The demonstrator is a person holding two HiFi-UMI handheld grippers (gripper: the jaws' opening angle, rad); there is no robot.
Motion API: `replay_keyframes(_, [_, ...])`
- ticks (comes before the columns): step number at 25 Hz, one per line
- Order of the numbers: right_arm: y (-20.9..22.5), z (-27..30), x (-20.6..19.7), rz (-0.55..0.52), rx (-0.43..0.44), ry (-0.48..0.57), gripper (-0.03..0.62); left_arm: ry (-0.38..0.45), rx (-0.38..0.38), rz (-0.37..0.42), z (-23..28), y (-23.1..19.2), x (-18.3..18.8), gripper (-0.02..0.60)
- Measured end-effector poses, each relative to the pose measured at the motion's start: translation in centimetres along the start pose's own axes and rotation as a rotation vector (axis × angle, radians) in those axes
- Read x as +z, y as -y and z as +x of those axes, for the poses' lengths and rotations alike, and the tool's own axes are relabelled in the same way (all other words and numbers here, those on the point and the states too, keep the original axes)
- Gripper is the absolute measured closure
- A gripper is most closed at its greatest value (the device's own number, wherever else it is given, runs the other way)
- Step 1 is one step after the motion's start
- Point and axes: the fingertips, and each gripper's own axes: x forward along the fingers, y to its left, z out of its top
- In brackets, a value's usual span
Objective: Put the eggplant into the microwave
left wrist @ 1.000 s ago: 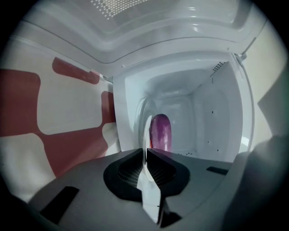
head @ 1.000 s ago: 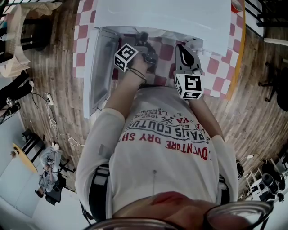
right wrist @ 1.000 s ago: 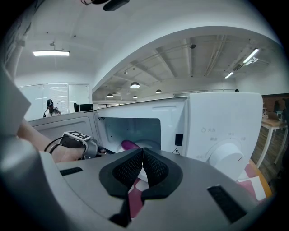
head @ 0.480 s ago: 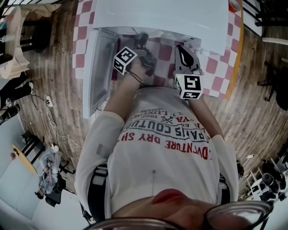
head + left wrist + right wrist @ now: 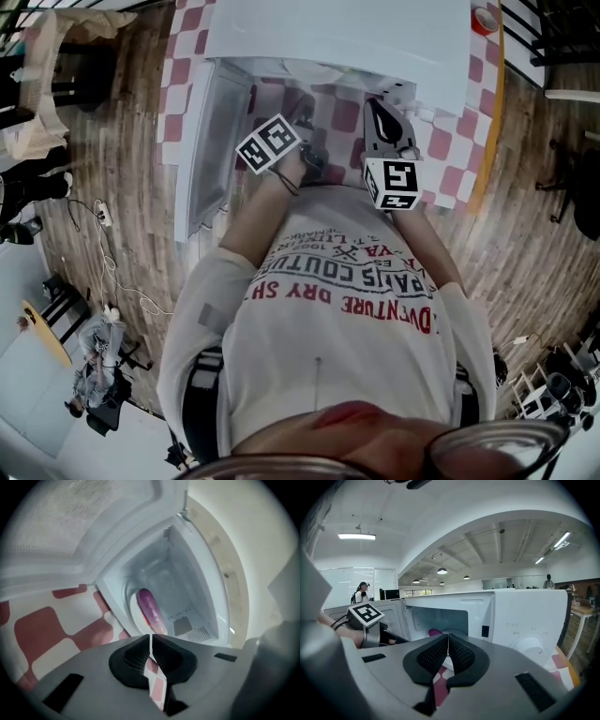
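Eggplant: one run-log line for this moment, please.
eggplant: inside microwave | door: open | left tongs: just closed, nothing between them | right tongs: shut, empty

**Jaws together on both sides, nothing held**

The left gripper [image 5: 151,641] points down into the open mouth of the microwave [image 5: 525,616] and is rolled to one side. Its jaws have just been closing and meet with nothing between them. The right gripper [image 5: 448,644] faces the microwave's front, to the right of the left one, jaws pressed together and empty. The left forearm [image 5: 255,204] stretches forward from the chest.
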Motion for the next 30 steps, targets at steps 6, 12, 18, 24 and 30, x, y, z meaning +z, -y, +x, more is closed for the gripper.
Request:
replay_keyframes(6, [-0.6, -0.5, 1.1, 0.004, 0.019, 0.035, 0.568, -0.003, -0.08, 0.31, -1.8, 5.7, -0.5, 0.546])
replay_keyframes(12, [-0.8, -1.7, 2.2, -0.007, 0.02, 0.065, 0.568, 0.092, -0.123, 0.721, -3.9, 10.5, -0.2, 0.545])
replay_keyframes(18, [-0.7, -2.8, 2.9, -0.016, 0.009, 0.079, 0.568, 0.157, -0.175, 0.918, -5.6, 13.4, 0.0, 0.545])
replay_keyframes(24, [-1.3, -3.5, 3.8, -0.026, 0.042, 0.116, 0.568, 0.193, -0.211, 1.002, -6.4, 15.1, -0.7, 0.545])
replay_keyframes(30, [-1.5, -3.6, 3.2, -0.051, 0.047, 0.087, 0.568, 0.203, -0.223, 1.02, -6.6, 15.6, -1.2, 0.545])
